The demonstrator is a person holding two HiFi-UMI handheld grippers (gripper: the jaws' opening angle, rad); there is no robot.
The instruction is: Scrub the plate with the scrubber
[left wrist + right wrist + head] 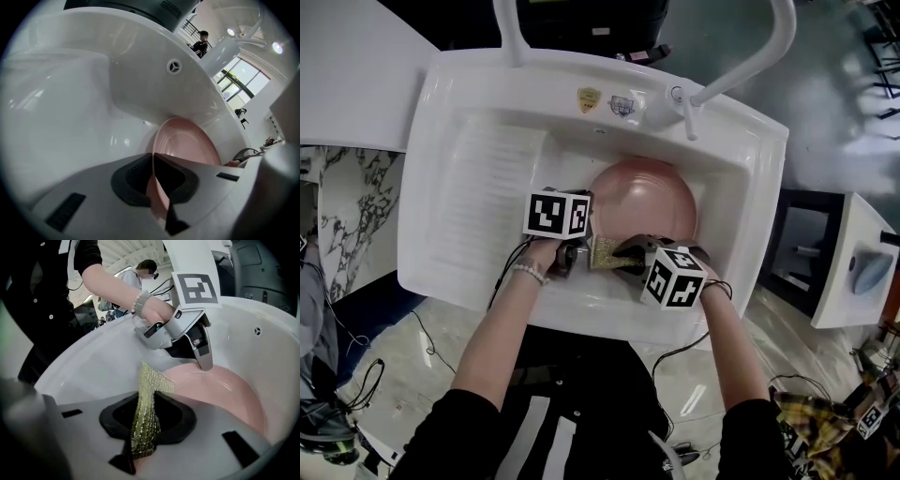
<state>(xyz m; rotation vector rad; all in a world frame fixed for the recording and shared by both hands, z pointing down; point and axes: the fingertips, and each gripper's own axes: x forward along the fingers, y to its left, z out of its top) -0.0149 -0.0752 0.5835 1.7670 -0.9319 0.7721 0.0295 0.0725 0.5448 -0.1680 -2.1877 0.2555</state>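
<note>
A pink plate (647,197) lies tilted in the white sink (487,169). My left gripper (581,246) is shut on the plate's near left rim; the left gripper view shows the plate (187,145) edge-on between the jaws. My right gripper (630,258) is shut on a yellow-green mesh scrubber (605,251) at the plate's near edge. In the right gripper view the scrubber (146,413) stands pinched between the jaws, its top beside the plate (225,390), with the left gripper (204,359) just beyond.
The sink's ribbed drainboard (483,202) lies to the left of the plate. A white tap (741,70) arches over the back right corner. A person stands in the background of the right gripper view, beyond the sink's rim.
</note>
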